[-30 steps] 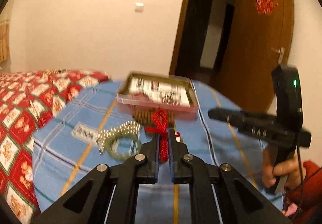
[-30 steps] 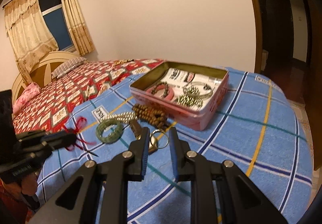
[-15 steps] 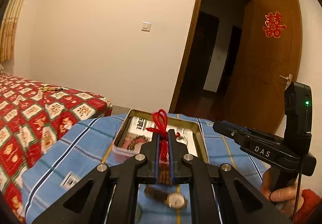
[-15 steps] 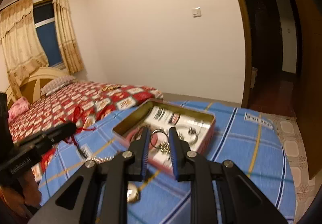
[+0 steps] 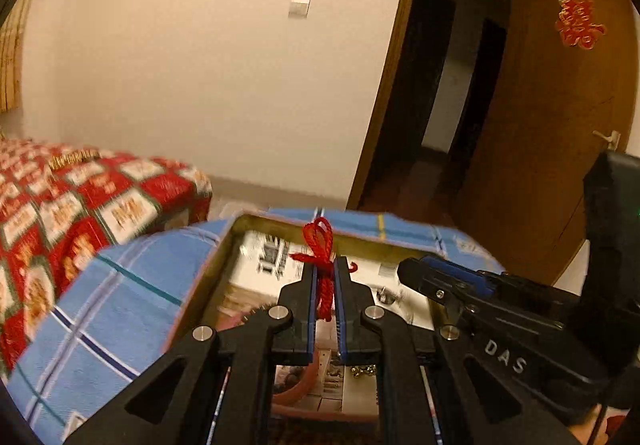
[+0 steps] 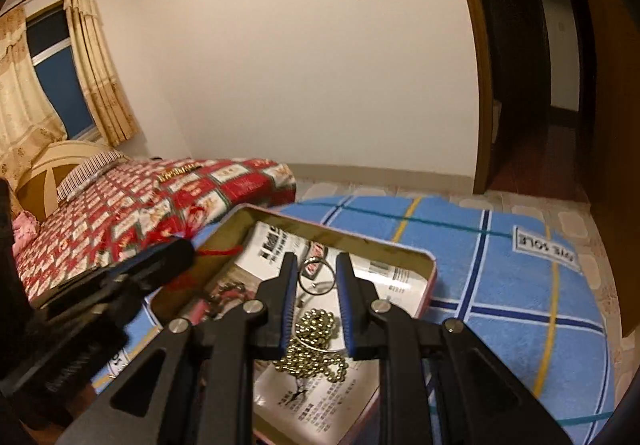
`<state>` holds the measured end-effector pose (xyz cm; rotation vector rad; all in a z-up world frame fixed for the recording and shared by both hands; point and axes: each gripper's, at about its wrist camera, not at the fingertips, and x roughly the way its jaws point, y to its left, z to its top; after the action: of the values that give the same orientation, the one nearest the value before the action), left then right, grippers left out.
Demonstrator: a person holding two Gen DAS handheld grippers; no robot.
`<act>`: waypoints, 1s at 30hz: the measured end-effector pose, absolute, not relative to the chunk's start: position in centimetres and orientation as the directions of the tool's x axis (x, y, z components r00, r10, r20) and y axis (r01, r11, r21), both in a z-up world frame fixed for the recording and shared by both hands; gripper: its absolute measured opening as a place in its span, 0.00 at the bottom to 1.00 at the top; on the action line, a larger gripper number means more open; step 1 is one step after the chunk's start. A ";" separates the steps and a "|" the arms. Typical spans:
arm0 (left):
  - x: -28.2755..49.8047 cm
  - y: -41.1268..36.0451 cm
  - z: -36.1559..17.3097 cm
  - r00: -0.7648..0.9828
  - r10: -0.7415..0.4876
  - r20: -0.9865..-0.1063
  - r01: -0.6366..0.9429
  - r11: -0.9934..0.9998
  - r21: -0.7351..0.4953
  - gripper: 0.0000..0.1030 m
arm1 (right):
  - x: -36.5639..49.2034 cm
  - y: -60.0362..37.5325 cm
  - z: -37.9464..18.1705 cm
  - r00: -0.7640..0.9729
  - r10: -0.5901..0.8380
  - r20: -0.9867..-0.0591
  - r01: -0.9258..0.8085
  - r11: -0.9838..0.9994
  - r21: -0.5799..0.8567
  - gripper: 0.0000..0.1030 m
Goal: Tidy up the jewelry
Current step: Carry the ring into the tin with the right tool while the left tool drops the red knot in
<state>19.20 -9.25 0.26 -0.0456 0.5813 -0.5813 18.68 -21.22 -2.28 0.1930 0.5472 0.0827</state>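
An open tin box (image 5: 230, 245) lined with printed paper lies on the blue checked cloth. My left gripper (image 5: 324, 263) hangs over it, shut on a red knotted cord (image 5: 319, 241) that sticks up past the fingertips. My right gripper (image 6: 317, 261) is also above the tin box (image 6: 404, 250), shut on a thin metal ring (image 6: 318, 277) between its pads. A gold bead chain (image 6: 314, 345) lies inside, under the right gripper. Each gripper shows in the other's view: the right gripper (image 5: 414, 271) close on the right, the left gripper (image 6: 178, 249) close on the left.
A bed with a red patterned cover (image 6: 160, 201) stands to the left of the blue cloth (image 6: 500, 285). A dark doorway and a brown door (image 5: 540, 125) lie beyond on the right. A pink bangle (image 5: 296, 391) rests in the tin.
Both grippers have moved forward from over the loose jewelry on the cloth to above the tin, carrying the red cord and the ring. The tin now fills the lower middle of both views.
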 end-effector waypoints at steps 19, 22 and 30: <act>20.9 -10.6 -2.7 0.640 -0.469 -0.608 0.465 0.867 -0.179 0.07 | 19.7 -22.5 -3.7 0.815 0.020 -0.579 0.052 0.993 0.108 0.22; 21.2 -10.6 -2.9 0.639 -0.458 -0.618 0.455 0.873 -0.177 0.07 | 20.2 -22.4 -3.9 0.805 -0.013 -0.593 0.071 0.995 0.074 0.23; 20.9 -10.7 -2.9 0.643 -0.452 -0.618 0.458 0.874 -0.163 0.48 | 19.0 -22.4 -3.2 0.843 -0.045 -0.536 0.093 0.994 0.062 0.60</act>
<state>20.88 -10.73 -2.91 0.0084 0.7016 -0.5181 18.96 -22.43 -3.17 0.0867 0.5633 -0.0732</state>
